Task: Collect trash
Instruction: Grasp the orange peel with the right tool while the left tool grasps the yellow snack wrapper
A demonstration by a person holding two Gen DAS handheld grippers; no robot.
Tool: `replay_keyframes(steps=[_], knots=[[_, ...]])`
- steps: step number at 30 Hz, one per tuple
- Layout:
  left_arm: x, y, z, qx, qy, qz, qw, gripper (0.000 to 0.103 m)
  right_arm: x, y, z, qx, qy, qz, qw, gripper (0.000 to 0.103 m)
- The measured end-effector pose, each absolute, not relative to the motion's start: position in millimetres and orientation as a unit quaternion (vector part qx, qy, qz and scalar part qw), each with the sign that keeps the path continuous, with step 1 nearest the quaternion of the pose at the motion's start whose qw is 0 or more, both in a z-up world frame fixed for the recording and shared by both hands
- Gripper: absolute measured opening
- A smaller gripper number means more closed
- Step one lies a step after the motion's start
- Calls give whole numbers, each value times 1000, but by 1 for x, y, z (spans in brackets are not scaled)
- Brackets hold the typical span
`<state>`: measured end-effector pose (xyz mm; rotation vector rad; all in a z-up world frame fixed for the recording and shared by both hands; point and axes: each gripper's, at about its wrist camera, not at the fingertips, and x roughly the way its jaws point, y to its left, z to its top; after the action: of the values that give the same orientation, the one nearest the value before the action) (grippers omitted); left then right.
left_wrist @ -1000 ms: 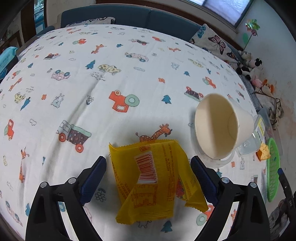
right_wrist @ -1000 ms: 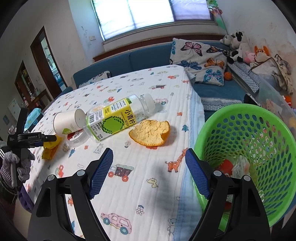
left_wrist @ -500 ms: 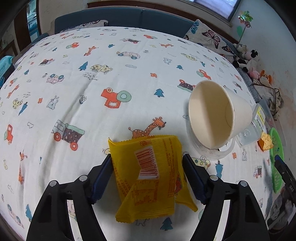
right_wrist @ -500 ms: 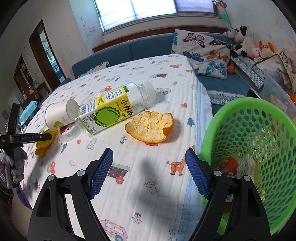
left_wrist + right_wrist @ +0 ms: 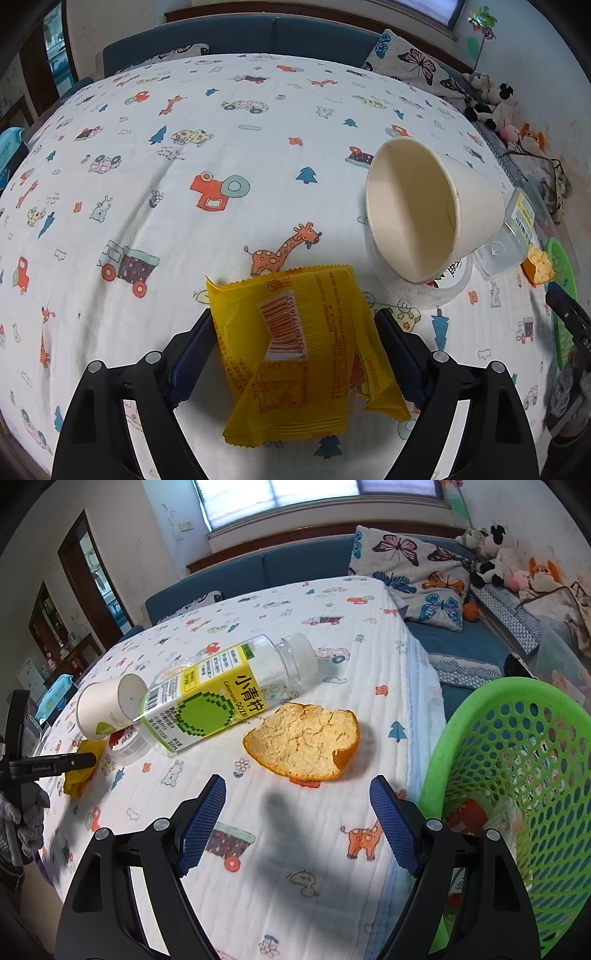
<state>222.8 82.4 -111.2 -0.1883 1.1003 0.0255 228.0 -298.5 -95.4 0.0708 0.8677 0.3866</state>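
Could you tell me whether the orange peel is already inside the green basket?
No, the orange peel lies on the table cloth beside the green basket, just ahead of the open right claw.
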Motion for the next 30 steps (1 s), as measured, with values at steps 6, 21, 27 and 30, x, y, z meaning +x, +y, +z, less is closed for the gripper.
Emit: replay_keyframes(steps=[6,21,27,30], knots=[[220,83,-109,-86,519,21,850,71,244,-292,-101,27,428,182,885,80],[201,85,-94,-104,498,5,861,49,255,-263,-109,-60,428,136,891,67],[187,84,-80,-113,486,-6,867,49,251,-270,-105,-40,425,142,893,56],[178,83,-72,-116,480,-14,870,49,245,-274,-102,-32,422,146,894,51]])
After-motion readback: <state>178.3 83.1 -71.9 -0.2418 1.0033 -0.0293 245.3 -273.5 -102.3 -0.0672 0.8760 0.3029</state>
